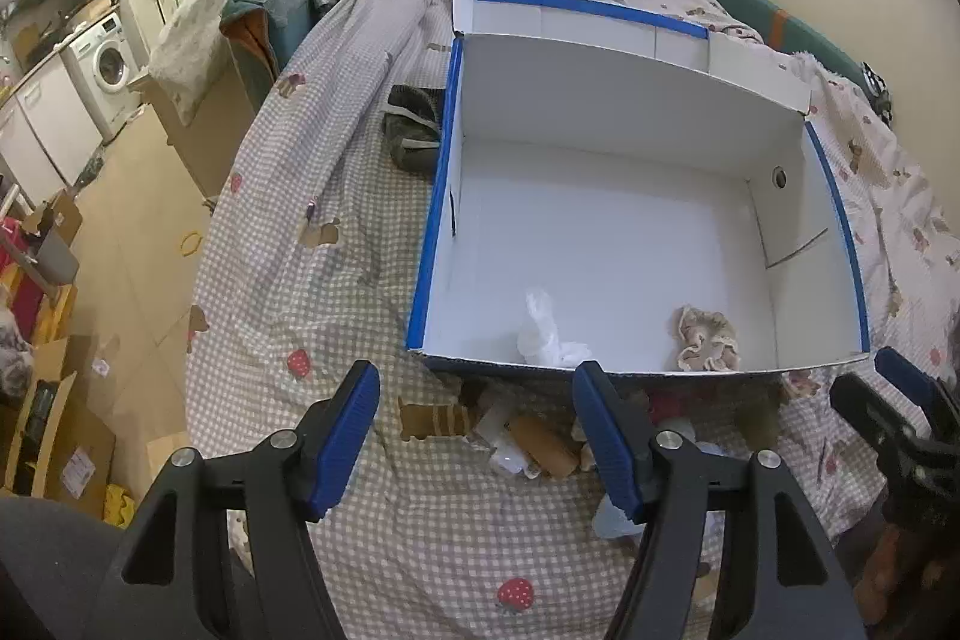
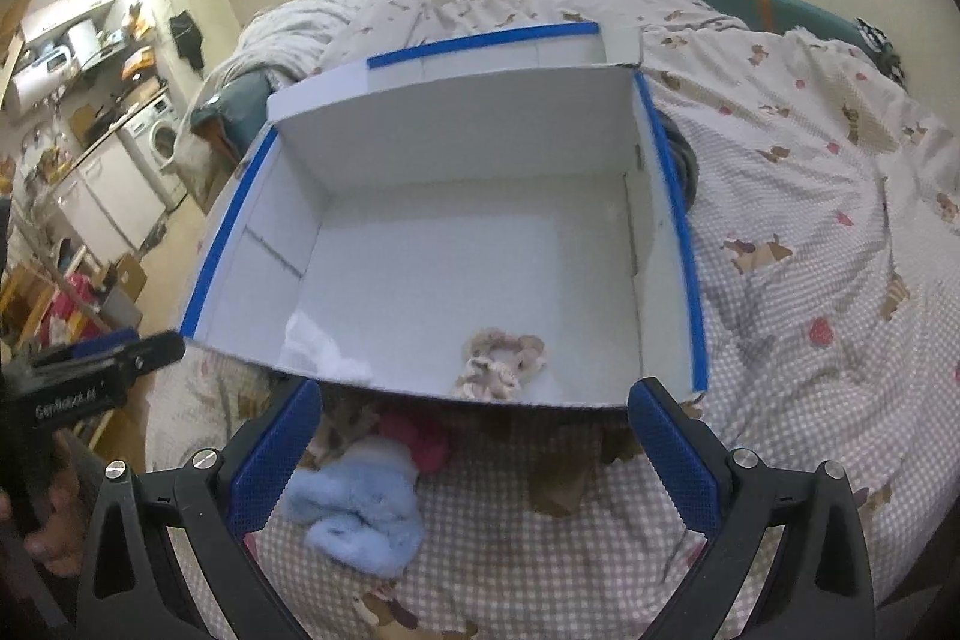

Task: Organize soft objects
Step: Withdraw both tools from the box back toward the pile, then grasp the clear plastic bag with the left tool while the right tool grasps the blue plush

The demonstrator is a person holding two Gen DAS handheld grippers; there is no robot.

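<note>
Both the left gripper (image 1: 474, 436) and right gripper (image 2: 474, 454) hang wide open and empty before the box (image 2: 690, 244); the blue cloth (image 2: 360, 514) just before it wants a deep, centred pinch.

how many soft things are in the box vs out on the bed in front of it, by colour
In the white cardboard box:
white crumpled cloth: 1
beige frilly scrunchie: 1
On the bed, in front:
light blue fluffy cloth: 1
dark pink soft item: 1
Total: 4
</note>
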